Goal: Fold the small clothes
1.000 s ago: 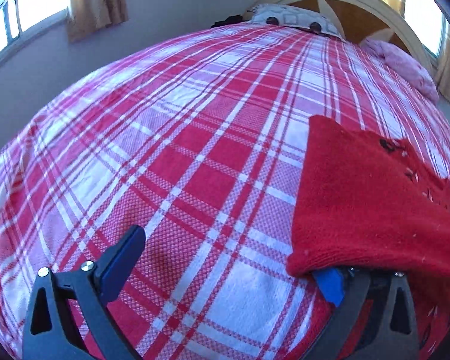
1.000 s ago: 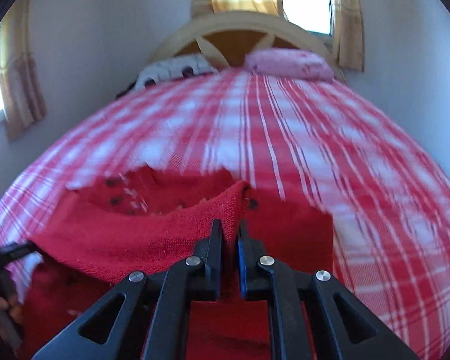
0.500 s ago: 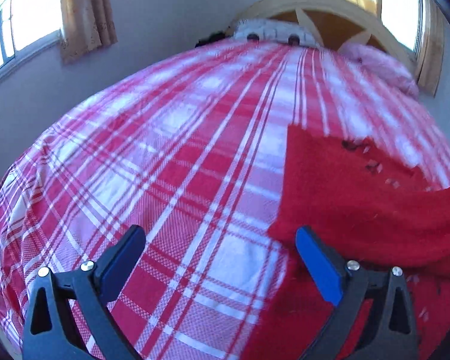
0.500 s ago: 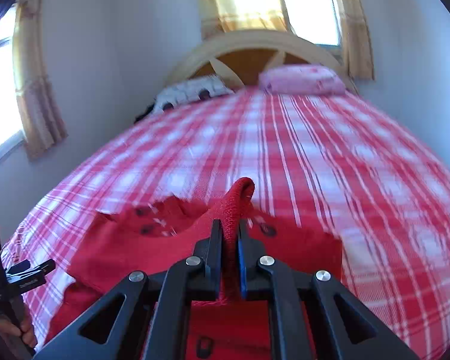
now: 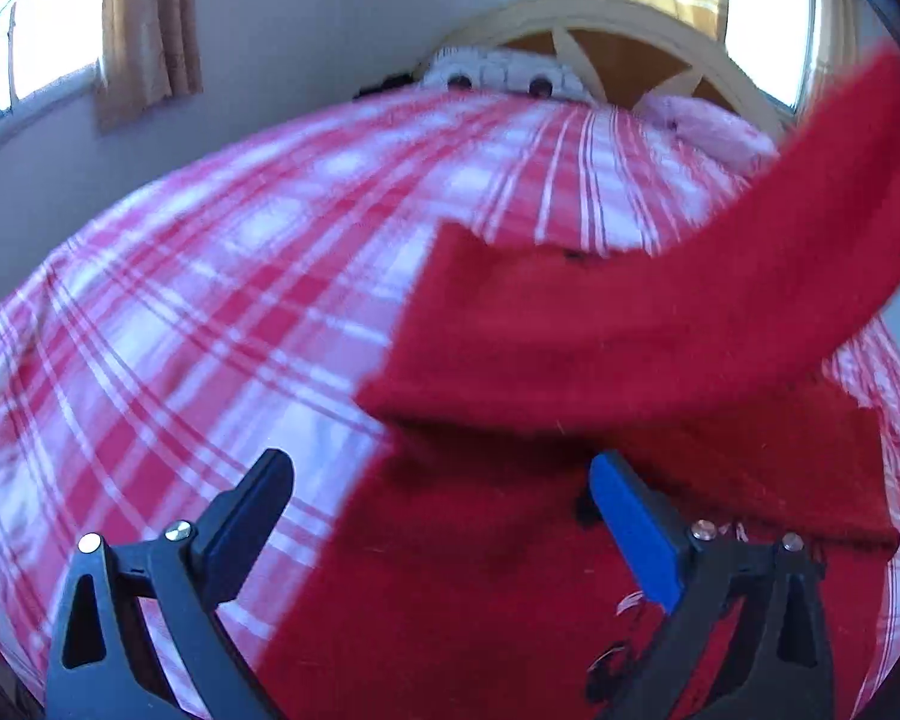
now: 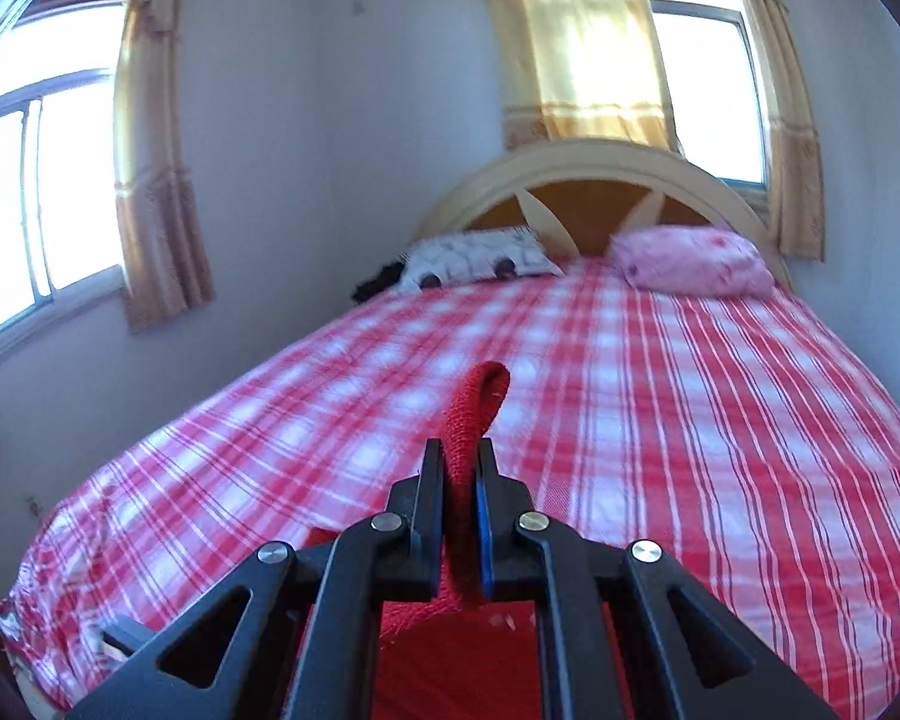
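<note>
- Red sweater (image 5: 660, 324) is showing fuzzy, matt knitted wool.
- Bedsheet (image 6: 660, 420) is looking like smooth, matt woven cotton.
- Right gripper (image 6: 457, 462) is appearing as matt black plastic, with shiny metal screws.
- Headboard (image 6: 588, 204) is showing smooth painted wood.
</note>
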